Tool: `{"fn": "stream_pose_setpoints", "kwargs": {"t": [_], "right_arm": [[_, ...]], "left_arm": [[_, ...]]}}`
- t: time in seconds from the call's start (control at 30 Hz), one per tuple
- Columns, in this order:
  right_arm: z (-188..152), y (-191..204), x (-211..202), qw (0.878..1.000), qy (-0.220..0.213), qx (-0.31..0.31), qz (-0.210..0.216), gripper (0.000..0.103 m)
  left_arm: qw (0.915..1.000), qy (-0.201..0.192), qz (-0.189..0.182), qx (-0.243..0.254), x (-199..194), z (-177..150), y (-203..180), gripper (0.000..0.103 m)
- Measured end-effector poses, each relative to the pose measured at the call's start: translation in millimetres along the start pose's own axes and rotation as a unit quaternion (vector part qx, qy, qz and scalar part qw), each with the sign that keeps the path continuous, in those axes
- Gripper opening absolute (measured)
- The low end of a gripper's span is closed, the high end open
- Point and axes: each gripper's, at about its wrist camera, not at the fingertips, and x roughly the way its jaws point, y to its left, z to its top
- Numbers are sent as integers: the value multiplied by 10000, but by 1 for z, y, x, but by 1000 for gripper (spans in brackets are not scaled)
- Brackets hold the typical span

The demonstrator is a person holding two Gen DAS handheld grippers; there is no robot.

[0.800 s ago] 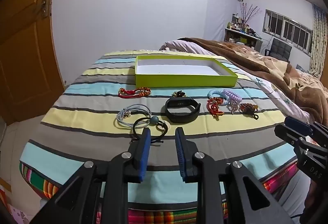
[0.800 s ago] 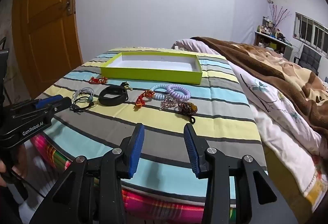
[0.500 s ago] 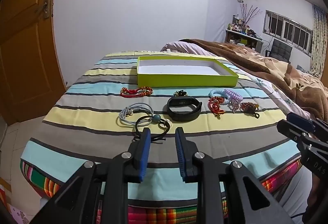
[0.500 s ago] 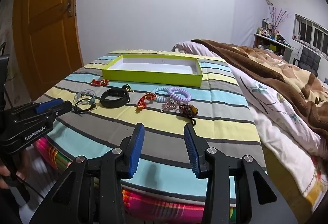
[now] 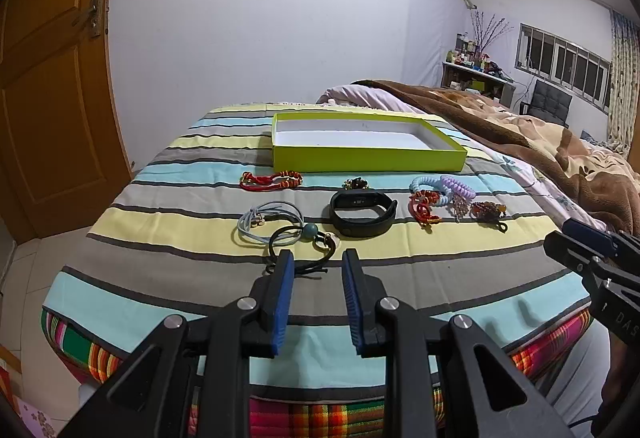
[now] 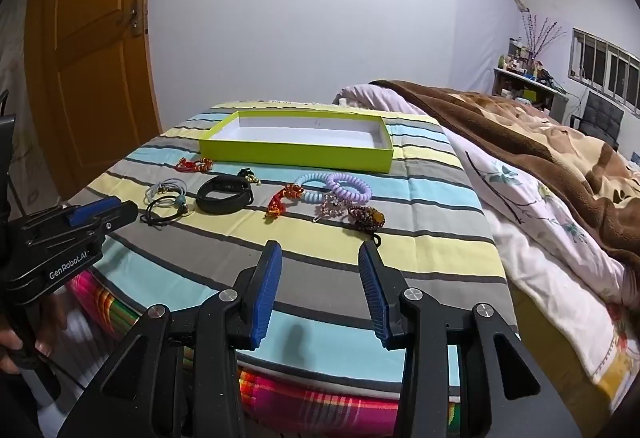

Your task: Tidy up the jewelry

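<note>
Just ahead of the left hand-held gripper [image 5: 316,266], whose jaws stand partly apart and empty, lies a black cord hair tie [image 5: 298,242] with a teal bead, flat on the striped bed [image 5: 160,222]. Beyond it the lime-green box [image 5: 368,157] lies crosswise. The right hand-held gripper [image 6: 320,258] gapes wide, empty

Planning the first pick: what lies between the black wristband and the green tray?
A small dark-and-gold trinket lies between black wristband and lime-green tray, seen in both wrist views.
</note>
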Motion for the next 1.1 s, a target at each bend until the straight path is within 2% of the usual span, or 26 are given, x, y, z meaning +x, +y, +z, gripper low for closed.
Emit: {"fn": "stream_pose_setpoints", "kwargs": {"t": [1.1], "right_arm": [[-2, 0, -1, 10000, -6, 7, -11, 41]], "left_arm": [[9999, -39, 118, -41, -4, -6, 0, 26]]}}
